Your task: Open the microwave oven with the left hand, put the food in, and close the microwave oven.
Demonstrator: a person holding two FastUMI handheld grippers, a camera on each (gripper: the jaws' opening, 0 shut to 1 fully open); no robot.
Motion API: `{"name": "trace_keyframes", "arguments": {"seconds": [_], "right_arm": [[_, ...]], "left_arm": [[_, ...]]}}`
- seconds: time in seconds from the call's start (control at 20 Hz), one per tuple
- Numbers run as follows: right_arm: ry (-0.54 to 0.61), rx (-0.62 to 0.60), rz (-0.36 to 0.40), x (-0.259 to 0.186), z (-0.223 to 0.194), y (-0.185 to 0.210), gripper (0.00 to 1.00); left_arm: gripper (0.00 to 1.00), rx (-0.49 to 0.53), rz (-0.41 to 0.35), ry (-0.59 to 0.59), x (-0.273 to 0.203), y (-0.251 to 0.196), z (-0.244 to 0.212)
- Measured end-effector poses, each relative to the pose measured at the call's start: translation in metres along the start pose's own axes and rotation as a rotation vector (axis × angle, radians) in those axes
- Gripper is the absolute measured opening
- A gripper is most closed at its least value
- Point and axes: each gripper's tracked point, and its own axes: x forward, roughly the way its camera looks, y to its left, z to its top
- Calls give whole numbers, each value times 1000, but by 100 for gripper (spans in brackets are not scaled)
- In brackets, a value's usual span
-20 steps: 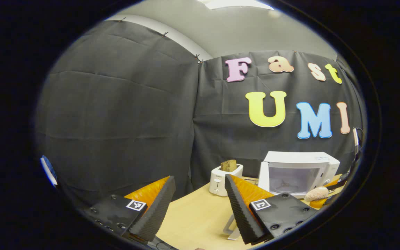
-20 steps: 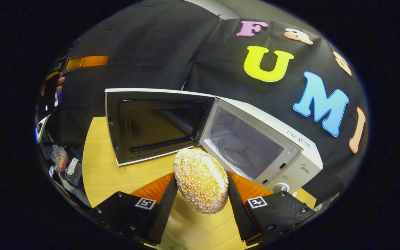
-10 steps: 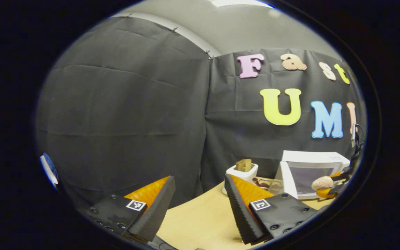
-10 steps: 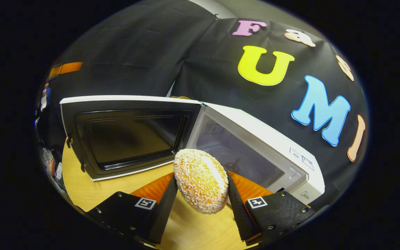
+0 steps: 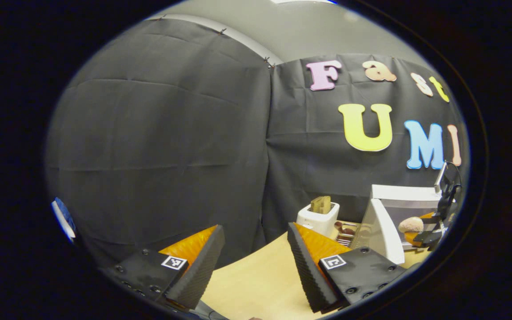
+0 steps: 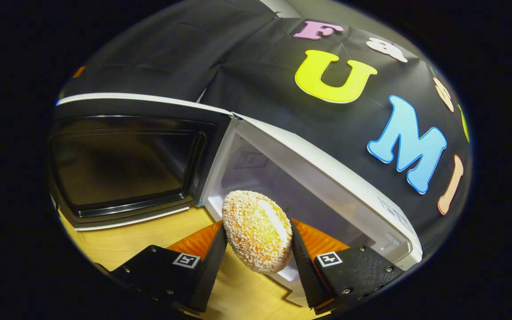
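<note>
- Right gripper (image 6: 256, 249): held level at the mouth of the microwave (image 6: 327, 178), pointing into the white cavity, raised above the worktop (image 6: 118, 244).
- Left gripper (image 5: 254, 262): held well back from the microwave (image 5: 405, 200), above the worktop (image 5: 256, 275) edge, facing the booth wall.
- The right gripper view gives the close detail: the door (image 6: 127, 160) swung wide to the left, its dark window facing the camera, and the cavity opening directly behind the food.
- The left gripper view gives the wider layout: a toaster (image 5: 317, 218) with a bread slice (image 5: 321, 204) in its slot, a small rack (image 5: 347, 231) of items beside it, and the right gripper (image 5: 425, 231) at the microwave opening with the food (image 5: 410, 224).
- Right jaws: pinching the food (image 6: 257, 230), a round crumb-coated bun, one finger pressed on each side.
- Left jaws: spread wide, nothing between them.
</note>
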Motion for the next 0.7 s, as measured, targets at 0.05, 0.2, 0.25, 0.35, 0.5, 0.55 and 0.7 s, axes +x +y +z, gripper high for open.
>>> {"name": "trace_keyframes", "arguments": {"seconds": [0.05,0.2,0.25,0.35,0.5,0.55,0.7], "right_arm": [[3,2,-7,8,-2,-1,80],[30,-5,-31,31,-12,-6,80],[38,-12,-41,36,-16,-7,80],[55,-33,-54,48,-24,-7,80],[76,-36,-55,67,-37,-3,80],[81,-35,-57,72,-39,-2,81],[90,-35,-78,82,-43,-5,81]], "left_arm": [[98,3,4,6,3,2,-1],[97,17,6,28,13,5,-11],[98,21,8,36,17,6,-14],[89,23,6,48,21,6,-22],[98,29,0,70,29,4,-31],[94,33,-1,79,32,4,-34],[89,38,-7,90,37,-2,-39]]}}
